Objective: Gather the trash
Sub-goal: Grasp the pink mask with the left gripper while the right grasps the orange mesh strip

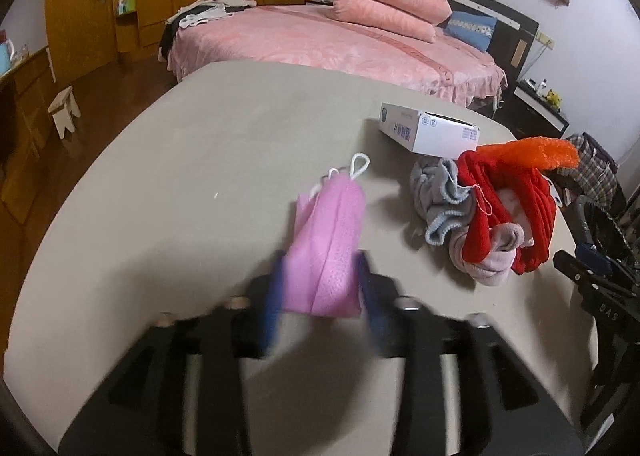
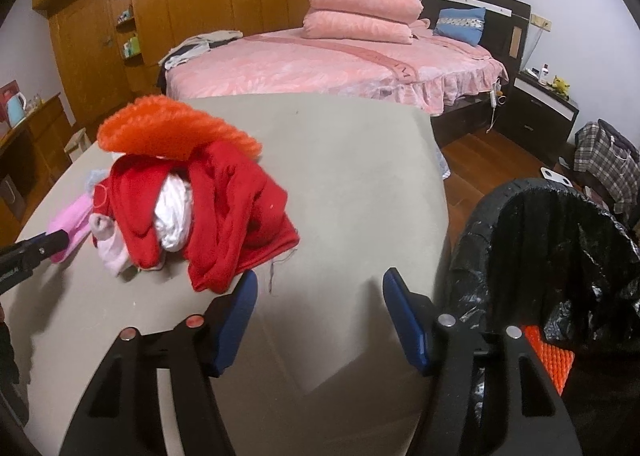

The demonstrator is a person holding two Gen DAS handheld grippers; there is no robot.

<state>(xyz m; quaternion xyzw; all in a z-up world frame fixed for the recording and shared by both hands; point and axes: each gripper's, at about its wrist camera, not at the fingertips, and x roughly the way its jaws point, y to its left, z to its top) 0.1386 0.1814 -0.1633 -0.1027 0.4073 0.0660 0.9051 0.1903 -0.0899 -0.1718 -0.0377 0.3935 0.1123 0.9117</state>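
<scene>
Soft pink mesh pouch (image 1: 326,252), long axis pointing away, pinched between left gripper (image 1: 320,288); right gripper (image 2: 320,320) spread, empty

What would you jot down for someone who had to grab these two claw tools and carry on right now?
Left gripper: pink mesh pouch sits between its fingers; picture blurred, so the grip is unclear.
Right gripper: open, empty, over bare table.
Black-lined bin stands off the table's right edge, with something orange already inside.
Left: pouch, the clothes pile with an orange piece on top, white box.
</scene>
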